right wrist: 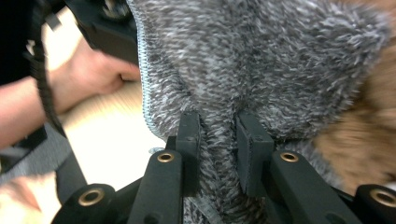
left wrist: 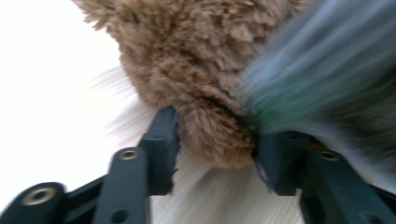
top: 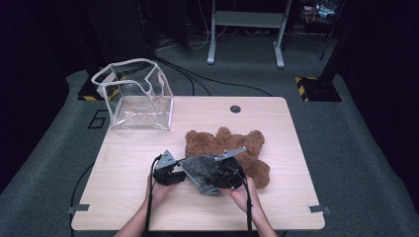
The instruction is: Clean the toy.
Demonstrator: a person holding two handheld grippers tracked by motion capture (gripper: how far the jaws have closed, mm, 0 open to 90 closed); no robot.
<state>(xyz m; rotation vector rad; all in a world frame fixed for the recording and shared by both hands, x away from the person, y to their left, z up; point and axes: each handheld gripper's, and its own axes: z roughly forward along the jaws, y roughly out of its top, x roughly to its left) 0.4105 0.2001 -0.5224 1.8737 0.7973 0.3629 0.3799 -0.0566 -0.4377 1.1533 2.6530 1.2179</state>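
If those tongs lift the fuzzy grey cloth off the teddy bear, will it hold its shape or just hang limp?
Most likely limp: the grey cloth already bunches into a fold where the right tongs pinch it. It is probably light, being thin knit draped over the teddy bear. Its fuzzy pile should give a good grip, so slipping seems unlikely.

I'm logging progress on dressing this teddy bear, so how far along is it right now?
Early stage. Done: the brown teddy bear lies on the table with the grey fuzzy garment brought over its lower part. In hand: the right gripper pinches a fold of the garment, and the left gripper has a brown limb between its jaws. Left: working the garment on. The clear bag stands apart.
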